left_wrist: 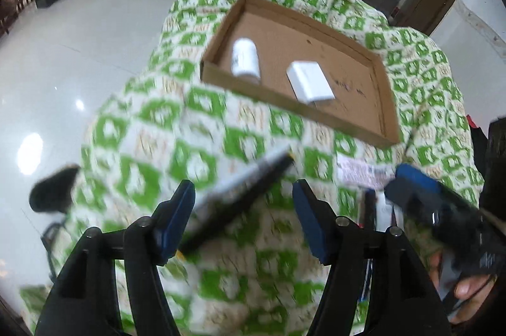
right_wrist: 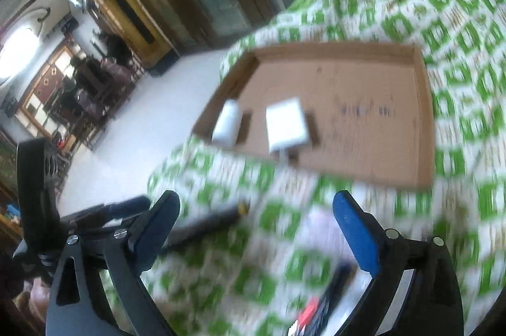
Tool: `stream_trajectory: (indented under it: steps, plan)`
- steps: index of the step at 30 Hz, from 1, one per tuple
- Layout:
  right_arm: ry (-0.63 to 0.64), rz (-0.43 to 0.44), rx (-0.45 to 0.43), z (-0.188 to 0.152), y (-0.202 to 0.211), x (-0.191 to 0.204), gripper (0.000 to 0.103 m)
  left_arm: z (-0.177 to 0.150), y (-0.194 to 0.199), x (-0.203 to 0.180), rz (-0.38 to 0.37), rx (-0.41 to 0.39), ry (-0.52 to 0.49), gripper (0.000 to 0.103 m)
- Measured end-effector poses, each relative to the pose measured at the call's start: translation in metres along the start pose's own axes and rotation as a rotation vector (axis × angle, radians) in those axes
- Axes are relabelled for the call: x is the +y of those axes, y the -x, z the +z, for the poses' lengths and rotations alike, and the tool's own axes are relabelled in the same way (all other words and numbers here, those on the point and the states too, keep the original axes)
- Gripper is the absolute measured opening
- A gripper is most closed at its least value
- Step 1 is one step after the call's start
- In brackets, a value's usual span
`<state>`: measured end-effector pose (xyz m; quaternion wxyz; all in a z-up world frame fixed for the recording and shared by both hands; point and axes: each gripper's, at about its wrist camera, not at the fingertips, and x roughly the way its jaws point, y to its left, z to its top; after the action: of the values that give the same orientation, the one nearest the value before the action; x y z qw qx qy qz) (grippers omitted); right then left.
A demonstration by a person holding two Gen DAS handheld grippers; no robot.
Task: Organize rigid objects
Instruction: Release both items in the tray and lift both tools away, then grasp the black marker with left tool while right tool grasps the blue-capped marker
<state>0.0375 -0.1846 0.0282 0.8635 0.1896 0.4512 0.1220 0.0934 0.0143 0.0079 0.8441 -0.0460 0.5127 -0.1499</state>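
Landmark: the shallow cardboard tray (left_wrist: 382,102) sits on the green-and-white checked cloth (left_wrist: 151,114); everything below is placed against it.
Left tongs (left_wrist: 243,219): jaws stand apart and grip nothing; a dark pen-like stick (left_wrist: 240,197) lies on the cloth on the near side of the tray, showing in the gap between the blue pads, with no pad pressing on it.
Right tongs (right_wrist: 256,228): spread wide, empty, hovering on the near side of the tray.
In the tray: a white bottle (left_wrist: 245,58) lying at the left end against the near wall, and a white flat box (left_wrist: 310,81) just to its right.
Outside the tray: the dark stick near the front wall; a blurred cluster with red and black parts (right_wrist: 319,304) further towards the camera.
Risk one: both views are smeared, so a grab made now could miss the thin stick or pinch cloth with it.
Risk two: the cloth is soft and rumpled, so a push could roll the stick away or tilt the tray.
Risk three: both tongs crowd the same patch and could knock together.
Count: one tray, one bottle, one box, one stick; the cluster is too blurred to count.
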Motion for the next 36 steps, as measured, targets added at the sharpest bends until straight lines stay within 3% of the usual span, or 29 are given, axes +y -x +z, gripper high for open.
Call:
stream_trajectory:
  steps: [4,12,16,22,23,25,27,30,36]
  plan:
    - [0.002,-0.027,0.068,-0.025,0.013,0.000,0.096,-0.019,0.000,-0.003,0.008,0.012,-0.010,0.063]
    - [0.027,-0.109,0.061,-0.057,0.047,-0.019,0.101,-0.031,0.007,0.022,-0.050,-0.017,0.158,0.071]
    - [-0.016,-0.079,0.070,-0.055,0.049,-0.025,0.101,-0.034,0.002,0.016,-0.040,0.023,0.133,0.071]
    - [-0.108,0.036,0.136,-0.053,0.044,-0.042,0.100,-0.034,-0.001,0.003,-0.018,0.033,0.069,0.071]
    - [-0.119,0.040,0.144,-0.052,0.044,-0.044,0.098,-0.034,-0.001,0.002,-0.018,0.031,0.066,0.071]
    - [-0.108,0.025,0.166,-0.052,0.041,-0.044,0.082,-0.034,0.000,0.002,-0.024,0.023,0.061,0.071]
    - [-0.103,0.023,0.198,-0.054,0.036,-0.042,0.060,-0.034,0.001,0.002,-0.033,0.016,0.061,0.071]
    - [-0.104,0.021,0.272,-0.062,0.023,-0.040,0.038,-0.033,0.002,0.003,-0.044,0.007,0.066,0.071]
    - [-0.146,0.009,0.349,-0.073,0.002,-0.050,0.031,-0.032,0.012,0.005,-0.087,-0.026,0.079,0.071]
